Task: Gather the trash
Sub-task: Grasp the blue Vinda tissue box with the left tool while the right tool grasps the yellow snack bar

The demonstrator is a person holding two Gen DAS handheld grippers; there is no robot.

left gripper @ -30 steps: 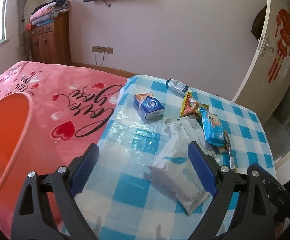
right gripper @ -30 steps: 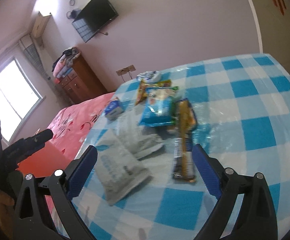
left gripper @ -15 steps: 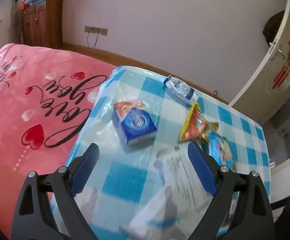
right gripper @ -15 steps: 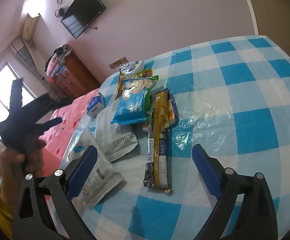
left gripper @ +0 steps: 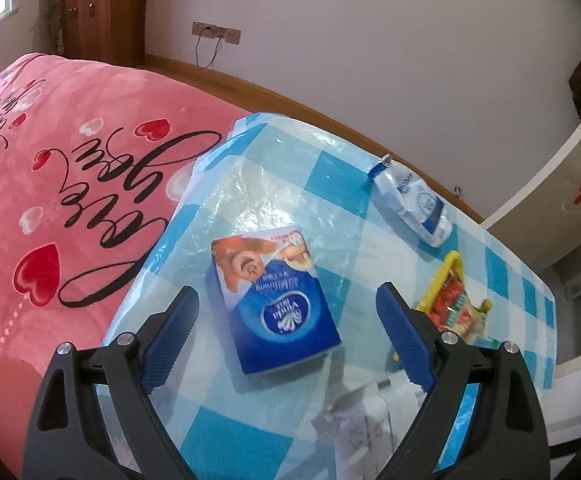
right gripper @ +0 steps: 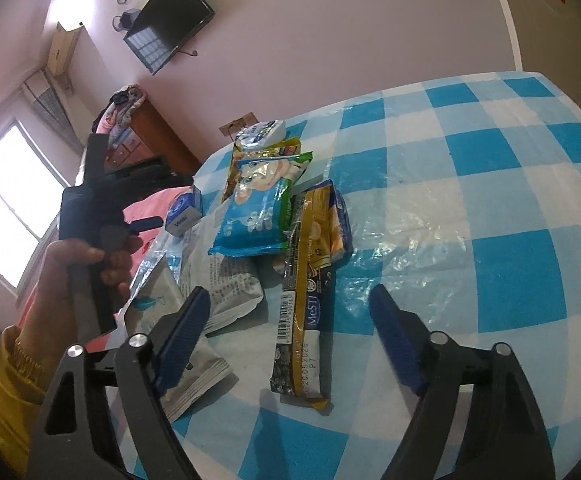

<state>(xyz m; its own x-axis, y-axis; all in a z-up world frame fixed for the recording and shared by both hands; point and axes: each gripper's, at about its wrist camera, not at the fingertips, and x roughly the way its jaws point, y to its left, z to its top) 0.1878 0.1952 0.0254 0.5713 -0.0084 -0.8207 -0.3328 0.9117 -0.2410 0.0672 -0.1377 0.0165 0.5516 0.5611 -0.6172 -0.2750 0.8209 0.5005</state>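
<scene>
On the blue-checked table (left gripper: pixel 330 184) lies a blue tissue pack (left gripper: pixel 274 300). My left gripper (left gripper: pixel 286 296) hangs just above it, open, one finger on each side and neither touching. Farther back are a white-blue pouch (left gripper: pixel 414 204) and a red-yellow snack bag (left gripper: pixel 450 300). In the right wrist view a long gold-and-dark wrapper (right gripper: pixel 306 300) lies between the jaws of my right gripper (right gripper: pixel 290 296), which are closing; the pads stay clear of it. A blue snack bag (right gripper: pixel 254 216) and white bags (right gripper: pixel 218 280) lie to its left.
A pink bedspread (left gripper: pixel 70 200) borders the table's left edge. A person's hand (right gripper: pixel 82 272) in a yellow sleeve holds the left gripper (right gripper: pixel 90 208) at the left of the right wrist view. A wooden cabinet (left gripper: pixel 102 12) and a door (left gripper: pixel 562 168) stand beyond.
My left gripper moved forward and down from the white bag to the tissue pack; the orange bin left its view. The right gripper's jaws narrowed around the long wrapper.
</scene>
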